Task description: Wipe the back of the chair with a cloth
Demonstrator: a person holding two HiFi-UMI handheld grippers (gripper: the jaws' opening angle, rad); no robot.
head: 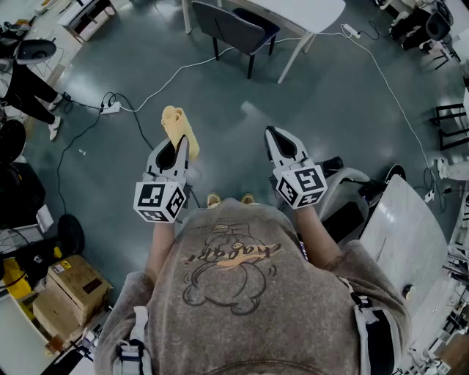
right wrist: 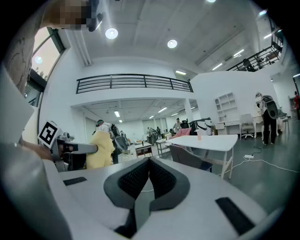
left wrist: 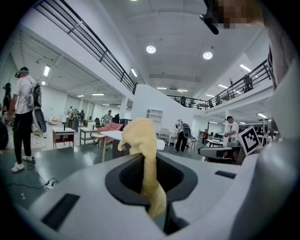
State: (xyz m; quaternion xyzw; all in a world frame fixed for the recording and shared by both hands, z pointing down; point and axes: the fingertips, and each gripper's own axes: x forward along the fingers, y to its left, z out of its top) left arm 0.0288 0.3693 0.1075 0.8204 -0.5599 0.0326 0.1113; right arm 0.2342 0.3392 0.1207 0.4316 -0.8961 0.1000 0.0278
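Yellow cloth [head: 179,124] sits clamped between the jaws of our left tool [head: 180,146]. Our right tool [head: 272,133] is closed on nothing.

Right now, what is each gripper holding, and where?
Left gripper pinches the yellow cloth by its lower part; right gripper holds nothing, jaws together.

Bare grey floor [head: 242,110] is lying open ahead of the left gripper [head: 176,155] and the right gripper [head: 272,138], with nothing standing between them and the chair [head: 238,29]. A white table [head: 300,11] is standing just behind the chair, its slanted legs closing in on both sides. 1 white cable [head: 179,72] is trailing across the floor just short of the chair. A pale rounded seat [head: 344,194] and a white tabletop [head: 403,234] are crowding the right side. Cardboard boxes [head: 69,286] are blocking the lower left.
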